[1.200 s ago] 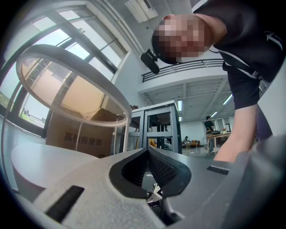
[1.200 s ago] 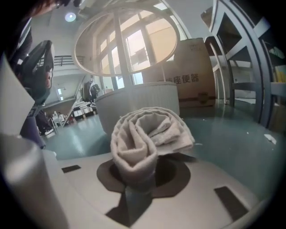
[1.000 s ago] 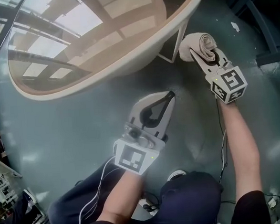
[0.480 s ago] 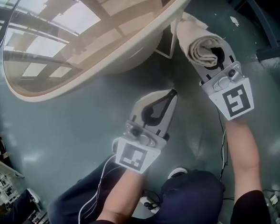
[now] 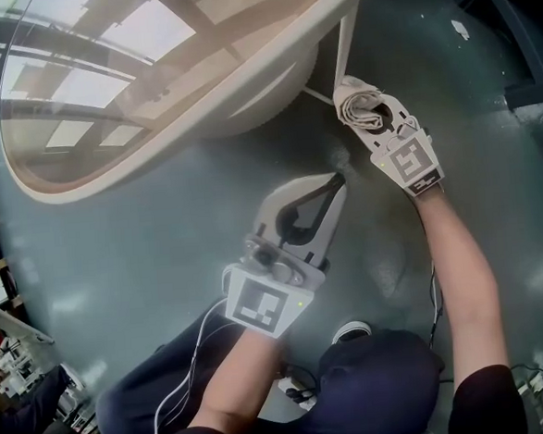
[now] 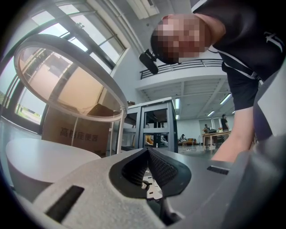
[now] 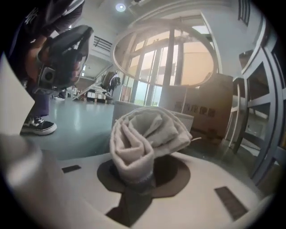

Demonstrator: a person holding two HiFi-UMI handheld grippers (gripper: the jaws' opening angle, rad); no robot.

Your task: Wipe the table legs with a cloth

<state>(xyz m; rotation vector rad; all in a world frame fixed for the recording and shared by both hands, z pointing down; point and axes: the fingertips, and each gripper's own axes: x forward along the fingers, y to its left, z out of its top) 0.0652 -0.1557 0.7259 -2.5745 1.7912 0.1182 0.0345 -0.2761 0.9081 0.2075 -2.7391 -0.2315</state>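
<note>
Clamping a rolled beige fabric cloth (image 7: 147, 134) between the fingers of the right gripper (image 5: 364, 114), with the bundle bulging out past the tips. Just ahead of those fingers, set by the foot of the thin white metal desk leg (image 5: 344, 39) under the round glass-topped desk with a pale rim (image 5: 199, 114); touching or merely beside, hard to tell. Holding the left gripper (image 5: 334, 181) over the glossy grey-green floor (image 5: 116, 250), apart from the cloth and behind the right fingers. Fingers there closed together, tips meeting, nothing gripped between them.
</note>
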